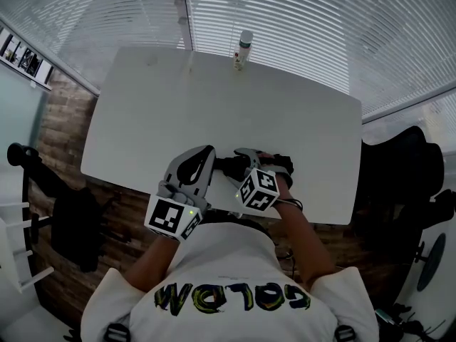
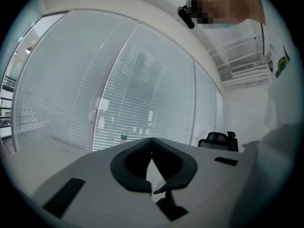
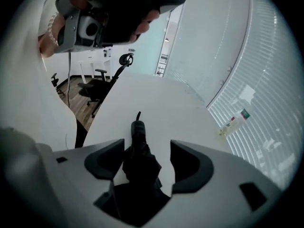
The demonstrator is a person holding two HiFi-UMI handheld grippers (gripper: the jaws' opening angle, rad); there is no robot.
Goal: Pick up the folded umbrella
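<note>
The folded black umbrella (image 1: 229, 166) lies on the white table (image 1: 214, 98) near its front edge, just ahead of the person. In the right gripper view the umbrella (image 3: 137, 132) runs away from the camera between the two jaws, handle end farthest. My right gripper (image 3: 145, 148) is open and tilted down over it, one jaw on each side, with a strip of table showing beside the right jaw. My left gripper (image 1: 205, 155) hovers just left of the umbrella. Its jaws (image 2: 152, 141) meet at the tips with nothing between them.
A small bottle with a green band (image 1: 244, 48) stands at the table's far edge by the window blinds (image 1: 299, 20). A black office chair (image 1: 399, 169) is at the right end of the table, another chair (image 1: 64, 212) at the left. The floor is wood.
</note>
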